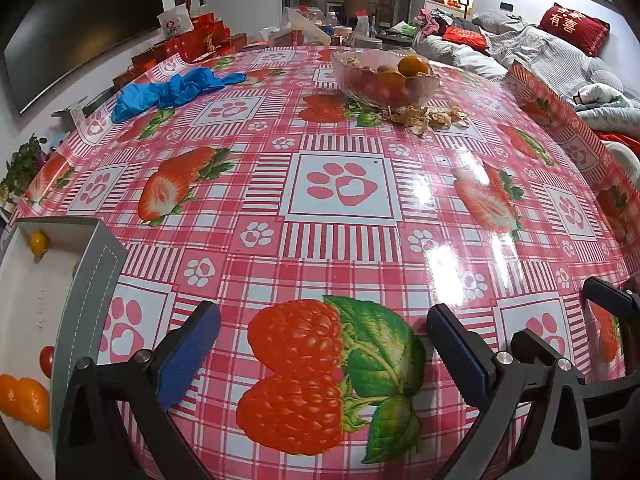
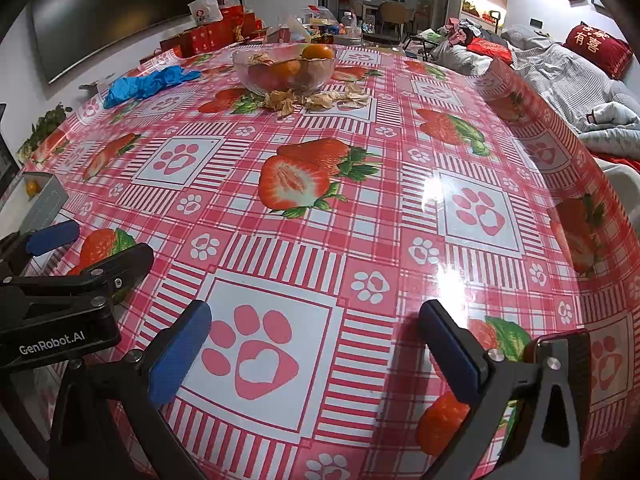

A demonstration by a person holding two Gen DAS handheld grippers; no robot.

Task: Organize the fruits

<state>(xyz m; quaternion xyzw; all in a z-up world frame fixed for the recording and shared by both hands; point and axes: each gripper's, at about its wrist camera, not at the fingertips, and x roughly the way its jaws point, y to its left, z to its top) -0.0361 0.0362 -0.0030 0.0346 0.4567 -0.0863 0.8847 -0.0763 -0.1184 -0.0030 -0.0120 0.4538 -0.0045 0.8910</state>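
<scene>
**Q:** Which step of the fruit sorting is caught here?

**A:** A pause between transfers is judged to be shown. Both grippers are seen empty above the surface, which is covered by a pink strawberry-print cloth. The left gripper is held with its fingers spread wide and nothing between them; the right gripper is likewise held open and empty.

**Q:** Where is the fruit placed?

**A:** A glass bowl is seen far ahead of the left fingers, slightly to their right, with oranges piled inside. Dry papery husks are scattered on the cloth just in front of it. A grey tray is seen close beside the left fingers, on their left; a small yellow tomato, a red cherry tomato and mandarins are held in it already. Some sorting is therefore judged done, with the bowl not yet emptied.

**Q:** What is called for next?

**A:** A long reach forward to the bowl is judged necessary, over its rim, with the fingers closed gently round one fruit. The husks may need to be avoided.

**Q:** And the pose?

**A:** Both grippers are held low and near the front edge, pointed forward side by side, the left one visible just left of the right fingers. Crumpled blue gloves are left lying far ahead, to the left.
</scene>
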